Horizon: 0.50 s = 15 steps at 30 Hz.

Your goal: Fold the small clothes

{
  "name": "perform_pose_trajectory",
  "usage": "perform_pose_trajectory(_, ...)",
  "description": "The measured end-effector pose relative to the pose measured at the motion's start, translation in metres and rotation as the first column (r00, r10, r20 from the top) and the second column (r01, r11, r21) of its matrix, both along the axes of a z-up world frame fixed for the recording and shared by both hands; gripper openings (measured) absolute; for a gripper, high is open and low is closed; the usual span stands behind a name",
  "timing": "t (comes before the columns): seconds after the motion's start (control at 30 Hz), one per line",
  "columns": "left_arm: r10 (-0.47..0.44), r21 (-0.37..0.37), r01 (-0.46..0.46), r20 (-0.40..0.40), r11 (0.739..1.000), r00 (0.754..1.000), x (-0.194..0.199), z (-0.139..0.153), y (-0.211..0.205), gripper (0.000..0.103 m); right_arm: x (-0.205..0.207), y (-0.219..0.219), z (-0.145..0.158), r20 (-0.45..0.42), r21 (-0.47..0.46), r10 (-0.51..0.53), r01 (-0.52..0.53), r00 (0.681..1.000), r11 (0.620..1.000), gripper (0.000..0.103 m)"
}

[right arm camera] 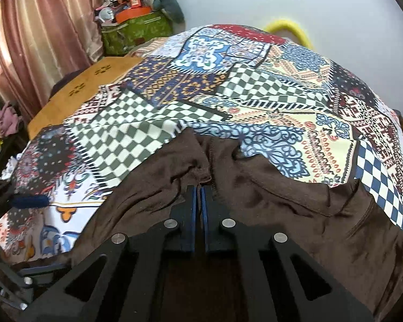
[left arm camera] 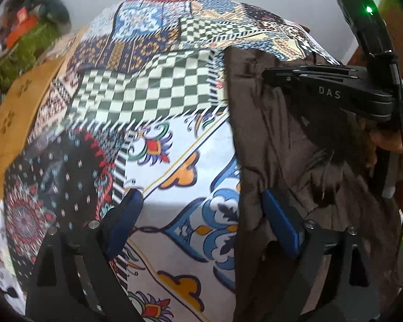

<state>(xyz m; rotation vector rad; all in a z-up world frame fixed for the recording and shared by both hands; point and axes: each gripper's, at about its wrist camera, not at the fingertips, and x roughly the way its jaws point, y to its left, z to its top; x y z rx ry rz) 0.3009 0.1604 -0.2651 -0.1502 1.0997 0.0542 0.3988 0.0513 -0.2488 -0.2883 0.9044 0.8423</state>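
Observation:
A dark brown garment lies crumpled on a patchwork-patterned cloth that covers the table. My right gripper is shut on a fold of the brown garment near its far edge. In the left wrist view the garment fills the right side, and the right gripper reaches in from the right, clamped on its upper edge. My left gripper is open and empty, its left finger over the patterned cloth and its right fingertip against the garment's left edge.
A wooden table edge shows at the left. Pink curtains, a green box heaped with clutter and a yellow curved object stand behind. A hand holds the right gripper.

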Motion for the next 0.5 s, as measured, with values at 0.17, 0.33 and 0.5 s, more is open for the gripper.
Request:
perform_pose_trajectory(0.17, 0.047, -0.012, -0.047, -0.015, 0.999, 0.999, -0.005, 0.003, 0.01, 0.092, -0.006, -0.003, 0.012, -0.006, -0.019, -0.03, 0.03, 1.0, 0.999, 0.006)
perform_pose_trajectory(0.33, 0.057, 0.033, -0.058, 0.035, 0.998, 0.998, -0.013, 0.021, 0.003, 0.092, -0.04, -0.028, 0.025, 0.043, -0.015, -0.012, 0.012, 0.999, 1.0, 0.039)
perform_pose_trajectory(0.5, 0.015, 0.038, -0.016, 0.032, 0.999, 0.999, -0.014, 0.026, -0.018, 0.092, -0.069, -0.053, 0.015, 0.068, -0.079, -0.01, 0.015, 0.998, 0.997, 0.042)
